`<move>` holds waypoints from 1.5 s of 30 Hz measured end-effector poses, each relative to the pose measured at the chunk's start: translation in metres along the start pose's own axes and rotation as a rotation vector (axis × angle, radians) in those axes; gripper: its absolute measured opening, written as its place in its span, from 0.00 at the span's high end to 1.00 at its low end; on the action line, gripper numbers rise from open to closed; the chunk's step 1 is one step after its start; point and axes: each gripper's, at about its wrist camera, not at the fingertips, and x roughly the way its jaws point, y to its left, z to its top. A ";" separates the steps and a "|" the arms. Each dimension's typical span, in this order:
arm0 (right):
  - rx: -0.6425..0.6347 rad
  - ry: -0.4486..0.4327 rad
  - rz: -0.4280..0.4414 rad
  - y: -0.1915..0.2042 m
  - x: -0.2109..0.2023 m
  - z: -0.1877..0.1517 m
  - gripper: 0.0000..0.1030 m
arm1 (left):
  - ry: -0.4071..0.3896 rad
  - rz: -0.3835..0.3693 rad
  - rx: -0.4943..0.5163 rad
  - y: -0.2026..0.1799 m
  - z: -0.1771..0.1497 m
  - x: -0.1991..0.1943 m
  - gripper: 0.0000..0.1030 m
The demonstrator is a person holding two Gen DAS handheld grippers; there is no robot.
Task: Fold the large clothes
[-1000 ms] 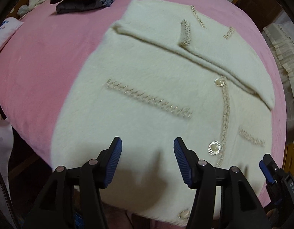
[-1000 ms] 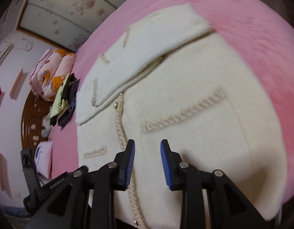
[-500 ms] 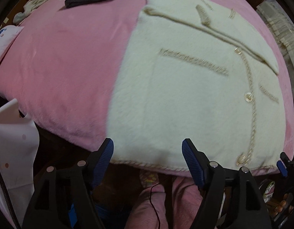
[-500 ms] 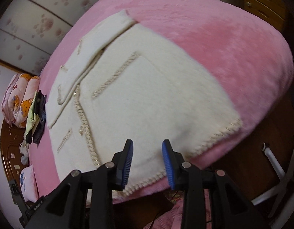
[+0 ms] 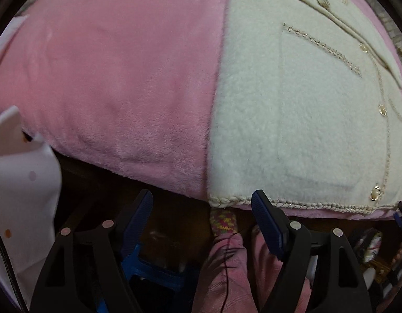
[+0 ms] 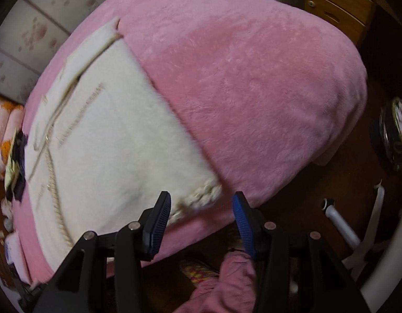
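From the left wrist view, the cream cardigan (image 5: 300, 109) lay flat on the pink blanket (image 5: 117, 78) covering the bed, filling the right half of the scene, its braided hem (image 5: 279, 204) running along the near edge of the bed. The left gripper (image 5: 202, 210) hung just below that edge with its fingers (image 5: 266, 224) spread wide and holding nothing; the near left corner of the hem sat just above the gap between them. Gold buttons (image 5: 375, 192) ran up the cardigan's right side.

From the right wrist view, the cardigan (image 6: 109, 140) occupied the left part of the bed, with bare pink blanket (image 6: 253, 83) to its right. The right gripper (image 6: 201, 214) had its fingers (image 6: 159, 219) apart and empty, the near right hem corner (image 6: 203, 193) just beyond them. A wooden drawer unit (image 6: 336, 7) stood far right; its contents could not be seen.
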 end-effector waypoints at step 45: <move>0.026 0.044 0.392 0.114 -0.023 0.010 0.87 | -0.019 -0.554 -0.266 0.004 0.025 -0.035 0.91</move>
